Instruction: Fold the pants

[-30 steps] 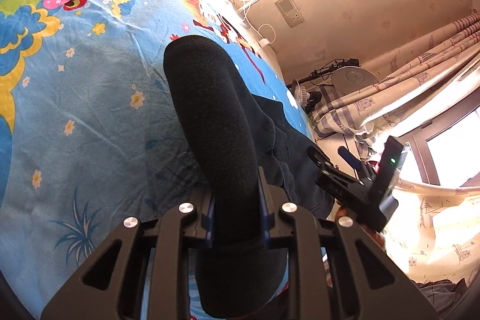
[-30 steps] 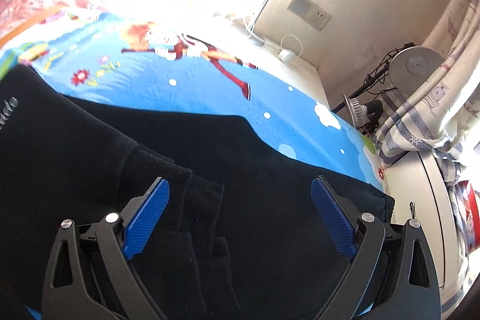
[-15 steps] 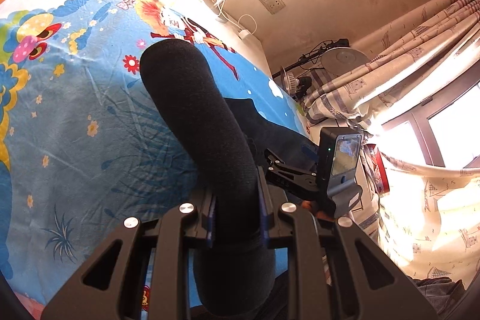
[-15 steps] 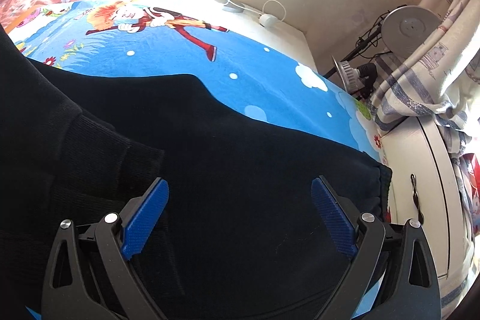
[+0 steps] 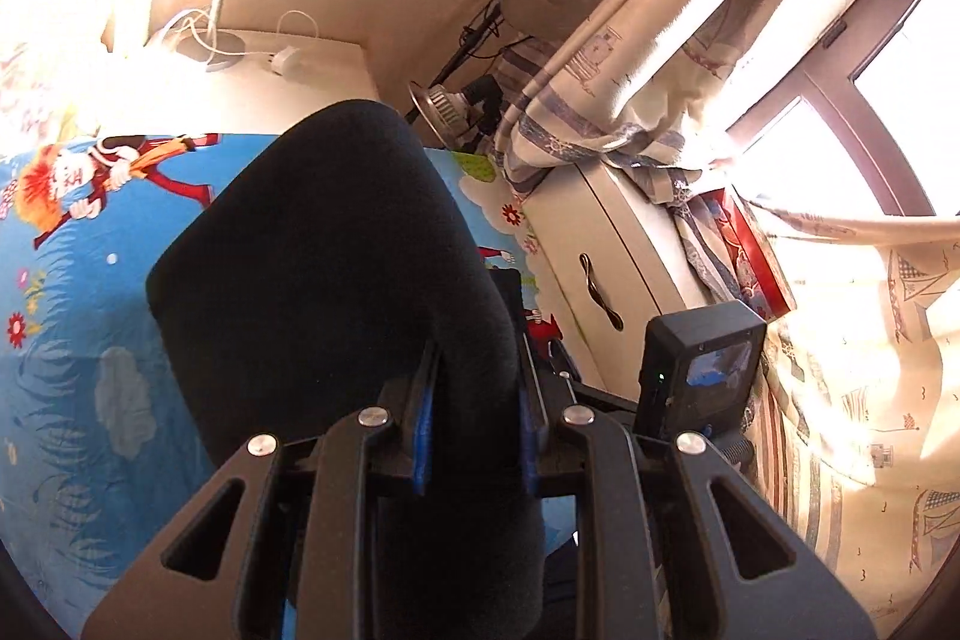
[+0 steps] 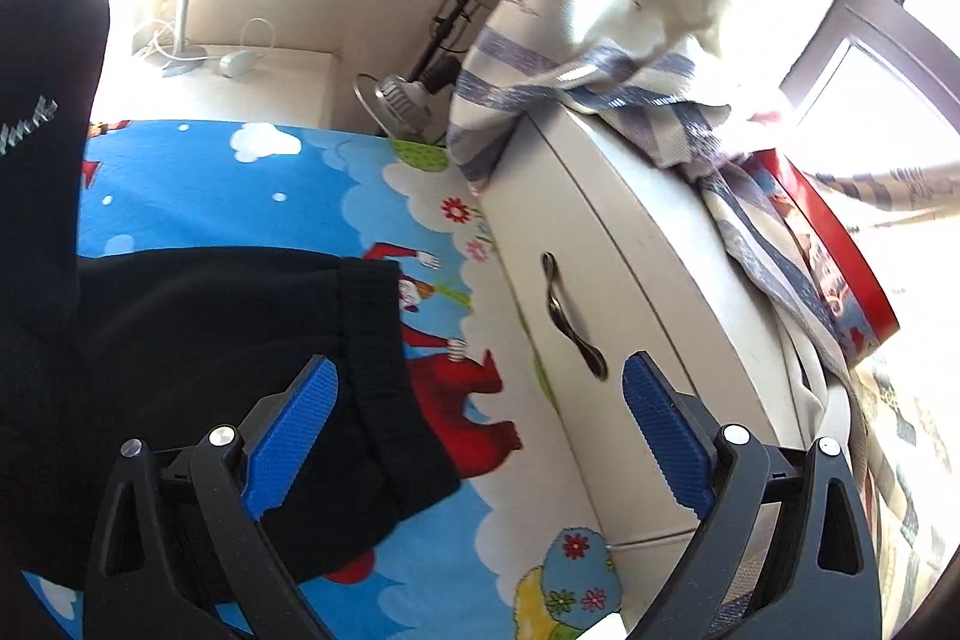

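The black pants (image 5: pixel 336 292) lie on the cartoon-print bedsheet (image 5: pixel 72 340); one thick fold rises between the left gripper's (image 5: pixel 474 430) narrow jaws, which clamp it, its long axis running up and away from the camera toward the wall. In the right wrist view the pants (image 6: pixel 198 370) spread leftward, the ribbed cuff ending near the sheet's edge beside the white cabinet (image 6: pixel 600 280). The right gripper (image 6: pixel 480 436) stands wide and holds nothing, tilted downward over that cuff. Compared with a second ago, both views have swung toward the cabinet and curtain (image 5: pixel 630 58), and the right gripper now has far less fabric beneath it.
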`<state>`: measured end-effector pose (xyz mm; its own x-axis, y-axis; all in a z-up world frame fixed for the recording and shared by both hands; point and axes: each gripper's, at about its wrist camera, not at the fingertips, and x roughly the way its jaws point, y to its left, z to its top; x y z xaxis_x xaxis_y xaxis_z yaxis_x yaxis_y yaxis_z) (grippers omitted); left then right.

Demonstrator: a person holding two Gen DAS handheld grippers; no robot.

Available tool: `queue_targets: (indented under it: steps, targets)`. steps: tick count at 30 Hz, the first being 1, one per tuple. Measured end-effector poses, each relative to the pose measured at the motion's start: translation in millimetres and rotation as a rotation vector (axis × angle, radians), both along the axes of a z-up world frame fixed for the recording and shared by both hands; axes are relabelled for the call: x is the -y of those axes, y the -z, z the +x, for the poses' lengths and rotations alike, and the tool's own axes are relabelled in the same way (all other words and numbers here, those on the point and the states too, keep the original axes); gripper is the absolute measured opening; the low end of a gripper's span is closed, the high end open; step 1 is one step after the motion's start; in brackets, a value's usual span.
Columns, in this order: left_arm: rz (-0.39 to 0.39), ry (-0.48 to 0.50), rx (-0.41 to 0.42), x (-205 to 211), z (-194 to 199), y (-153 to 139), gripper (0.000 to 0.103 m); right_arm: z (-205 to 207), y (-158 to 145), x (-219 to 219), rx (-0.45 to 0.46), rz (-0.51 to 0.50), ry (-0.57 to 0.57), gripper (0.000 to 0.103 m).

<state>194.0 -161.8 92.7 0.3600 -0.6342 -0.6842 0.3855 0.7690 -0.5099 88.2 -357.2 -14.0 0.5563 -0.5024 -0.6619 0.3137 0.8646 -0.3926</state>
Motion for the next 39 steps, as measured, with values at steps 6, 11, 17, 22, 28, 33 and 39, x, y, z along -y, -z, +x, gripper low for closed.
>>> queue_targets:
  steps: [6,11,17,22,28,33,39]
  targets:
    - [-0.173,0.177,-0.127,126.1,27.2,90.1,0.052,-27.7,29.4,51.0,-0.052,0.068,0.081,0.092]
    - [-0.338,0.052,-0.068,61.3,13.9,98.1,0.057,-20.5,45.3,50.4,-0.083,0.281,-0.019,0.092]
    - [-0.362,0.047,0.006,5.5,-38.7,115.7,0.055,10.0,35.9,14.5,-0.07,0.31,-0.121,0.092]
    - [-0.337,-0.101,0.078,-18.1,-36.9,157.0,0.048,38.2,56.6,-0.1,-0.143,0.305,-0.064,0.085]
    - [-0.383,-0.109,0.055,-33.0,-29.3,186.7,0.042,52.8,77.4,-11.8,-0.196,0.387,-0.108,0.068]
    - [-0.344,-0.108,0.037,-35.5,-25.6,200.9,0.038,59.9,87.6,-32.7,-0.262,0.365,-0.196,0.03]
    - [-0.239,-0.121,0.028,-21.3,-24.5,191.4,0.043,46.2,51.4,-36.6,-0.185,0.316,-0.222,0.011]
